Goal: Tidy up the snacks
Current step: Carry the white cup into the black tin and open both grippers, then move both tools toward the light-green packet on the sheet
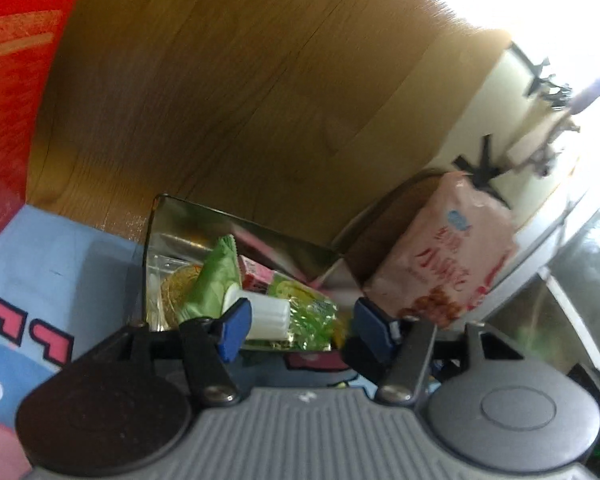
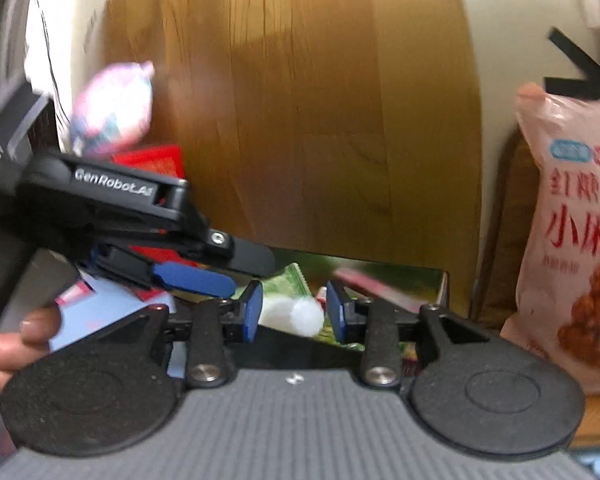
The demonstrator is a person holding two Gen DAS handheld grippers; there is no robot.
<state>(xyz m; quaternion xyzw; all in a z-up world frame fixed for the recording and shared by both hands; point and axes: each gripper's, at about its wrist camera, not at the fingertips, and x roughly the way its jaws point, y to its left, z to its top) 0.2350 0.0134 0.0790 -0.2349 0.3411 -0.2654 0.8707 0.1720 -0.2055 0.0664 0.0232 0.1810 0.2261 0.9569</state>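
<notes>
A shiny metal tin (image 1: 236, 220) sits on a blue printed cloth (image 1: 48, 264) and holds several snacks: a green packet (image 1: 216, 280), a white tube-shaped pack (image 1: 268, 318), a small pink box (image 1: 256, 274) and a clear green wrapper (image 1: 312, 312). My left gripper (image 1: 304, 330) hovers just before the tin, open, its blue pads apart from the snacks. The right wrist view shows the same tin (image 2: 380, 272) and white pack (image 2: 300, 314) beyond my right gripper (image 2: 295, 314), which is open and grips nothing. The left gripper's fingers (image 2: 196, 280) reach in from the left.
A tall pink snack bag (image 1: 440, 256) (image 2: 572, 240) stands right of the tin. A red box (image 1: 16, 100) (image 2: 156, 164) stands at the left, with a pink-and-white bag (image 2: 116, 108) above it. A wooden panel (image 1: 240, 80) rises behind. A person's hand (image 2: 12, 344) holds the left gripper.
</notes>
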